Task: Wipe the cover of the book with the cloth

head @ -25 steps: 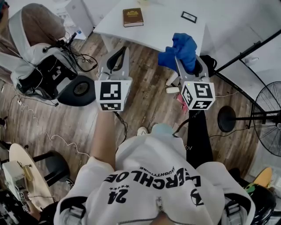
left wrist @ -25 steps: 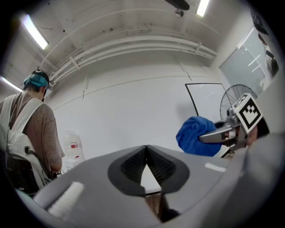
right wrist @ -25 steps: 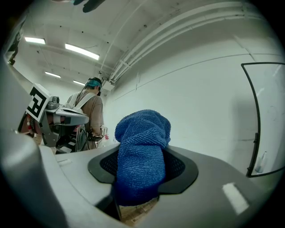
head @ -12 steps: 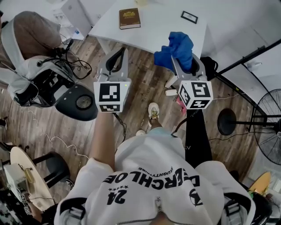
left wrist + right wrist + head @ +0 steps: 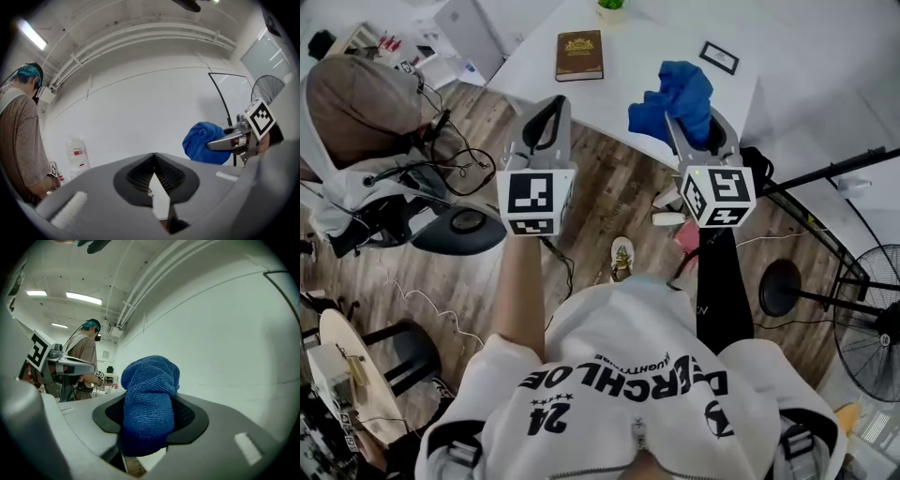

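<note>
**Closing in on the book with the cloth**

Over the last second the person has stepped closer. The book lies flat on the white table, and the blue cloth has crossed over the table edge to the book's right. The right gripper has its jaws clamped on the cloth. The left gripper, jaws pinched together on nothing, hangs just short of the book. The cover looks untouched, so a short reach across to it likely comes next.

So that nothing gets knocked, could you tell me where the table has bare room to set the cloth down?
The widest bare patch of the white table lies between the book and the framed card, down to the near edge, ahead of the cloth. By the plant it is tighter.
</note>
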A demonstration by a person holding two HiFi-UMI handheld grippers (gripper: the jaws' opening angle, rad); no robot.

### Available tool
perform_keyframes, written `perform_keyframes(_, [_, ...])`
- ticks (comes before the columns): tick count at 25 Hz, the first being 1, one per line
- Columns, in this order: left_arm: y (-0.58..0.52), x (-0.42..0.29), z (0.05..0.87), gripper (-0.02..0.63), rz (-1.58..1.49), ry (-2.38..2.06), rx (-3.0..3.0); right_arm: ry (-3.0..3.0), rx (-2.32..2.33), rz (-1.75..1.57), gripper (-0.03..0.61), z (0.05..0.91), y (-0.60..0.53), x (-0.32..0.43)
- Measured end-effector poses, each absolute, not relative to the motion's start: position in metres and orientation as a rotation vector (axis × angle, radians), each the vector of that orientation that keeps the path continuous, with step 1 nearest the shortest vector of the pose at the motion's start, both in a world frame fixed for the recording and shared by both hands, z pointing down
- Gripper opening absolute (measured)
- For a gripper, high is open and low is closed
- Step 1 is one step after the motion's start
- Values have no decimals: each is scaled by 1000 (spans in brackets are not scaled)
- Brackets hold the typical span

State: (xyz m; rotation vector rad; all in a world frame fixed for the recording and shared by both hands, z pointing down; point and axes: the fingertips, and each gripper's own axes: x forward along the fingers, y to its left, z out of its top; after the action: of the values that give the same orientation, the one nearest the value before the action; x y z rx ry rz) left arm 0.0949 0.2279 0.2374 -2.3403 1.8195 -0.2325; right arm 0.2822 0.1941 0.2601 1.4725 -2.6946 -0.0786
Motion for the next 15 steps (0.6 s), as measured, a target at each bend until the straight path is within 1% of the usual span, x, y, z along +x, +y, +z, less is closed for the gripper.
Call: perform_keyframes(15, [139, 85, 230, 57, -225, 1924, -2230, -2783, 1370, -105, 212, 256, 85, 272])
